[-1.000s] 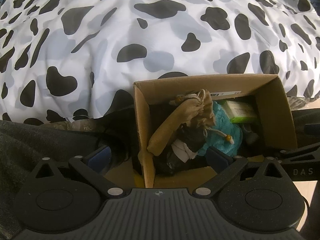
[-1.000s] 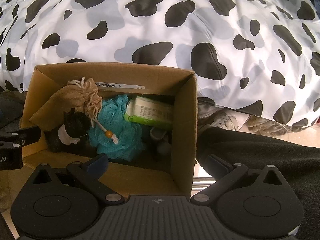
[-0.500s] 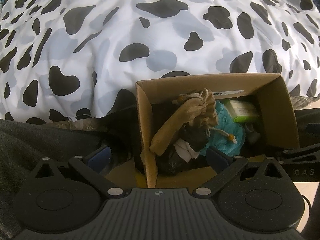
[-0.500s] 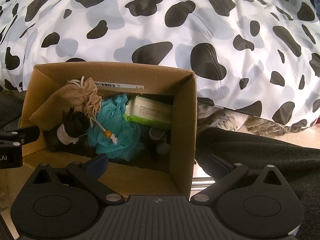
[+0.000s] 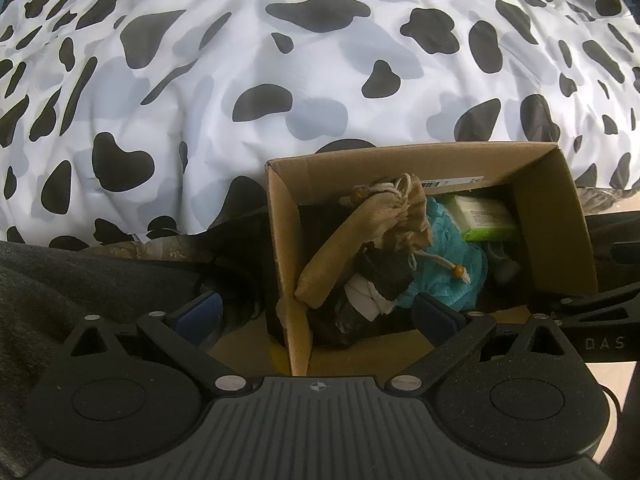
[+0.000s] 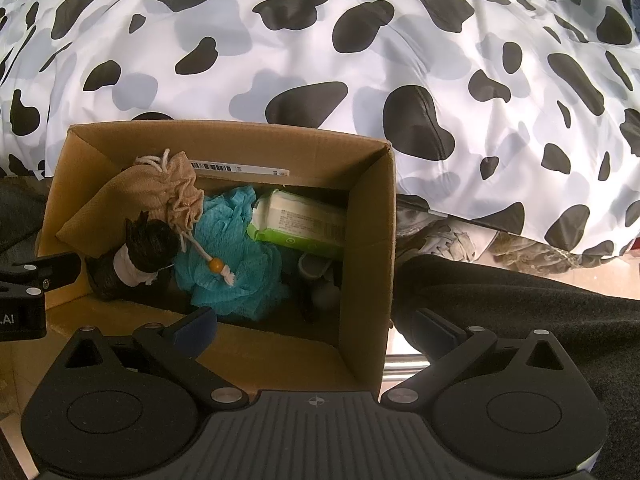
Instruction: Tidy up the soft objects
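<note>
Barely anything's moved: the left tool (image 5: 316,314) has crept slightly left and back, so the cardboard box (image 5: 288,240) sits a touch further right.

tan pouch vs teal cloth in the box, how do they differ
The tan pouch is a woven drawstring bag, cinched at its mouth; the teal cloth is a loose, crumpled mesh piece. The pouch leans against the box's left wall, while the cloth lies low in the middle, under the pouch's beaded cord. Both are soft fabric.
</note>
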{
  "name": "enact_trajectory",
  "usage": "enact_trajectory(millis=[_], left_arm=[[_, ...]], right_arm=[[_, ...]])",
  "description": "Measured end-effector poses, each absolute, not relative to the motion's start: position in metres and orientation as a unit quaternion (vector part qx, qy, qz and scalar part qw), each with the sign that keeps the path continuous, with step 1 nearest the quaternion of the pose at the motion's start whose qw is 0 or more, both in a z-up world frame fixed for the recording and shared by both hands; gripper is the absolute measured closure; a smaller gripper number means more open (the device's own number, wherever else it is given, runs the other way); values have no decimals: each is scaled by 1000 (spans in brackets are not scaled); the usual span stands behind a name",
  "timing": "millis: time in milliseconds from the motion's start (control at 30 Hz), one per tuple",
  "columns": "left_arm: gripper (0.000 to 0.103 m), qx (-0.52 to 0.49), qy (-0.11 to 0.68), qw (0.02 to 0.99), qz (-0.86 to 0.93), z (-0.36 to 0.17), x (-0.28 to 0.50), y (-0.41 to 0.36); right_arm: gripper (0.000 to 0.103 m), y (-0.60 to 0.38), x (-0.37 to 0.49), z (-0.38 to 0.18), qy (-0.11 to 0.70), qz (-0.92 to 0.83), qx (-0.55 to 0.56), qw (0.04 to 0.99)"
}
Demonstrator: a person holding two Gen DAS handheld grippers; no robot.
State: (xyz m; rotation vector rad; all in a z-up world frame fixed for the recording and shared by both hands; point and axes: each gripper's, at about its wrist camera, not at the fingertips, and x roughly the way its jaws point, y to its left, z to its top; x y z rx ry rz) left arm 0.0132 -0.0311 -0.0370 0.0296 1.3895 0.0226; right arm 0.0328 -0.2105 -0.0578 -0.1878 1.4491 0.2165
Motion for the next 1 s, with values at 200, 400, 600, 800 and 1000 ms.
enact_trajectory(millis=[200,400,600,800,1000], left_arm=[[0,11,641,768,10,-37,13,-31],[0,9,641,768,9,-37,13,-31],[0,9,641,768,7,-37,13,-31],[0,9,641,767,8,-37,13,-32],[0,12,642,767,7,-38,13,-31]], right_arm=[[0,-210,33,-58,661,99,-86,739],[0,-210,33,-58,661,99,-87,739],[0,-209,33,-58,661,98,-87,739],[0,-209,32,-58,661,98,-87,739],[0,-209,33,-58,661,99,-88,739]])
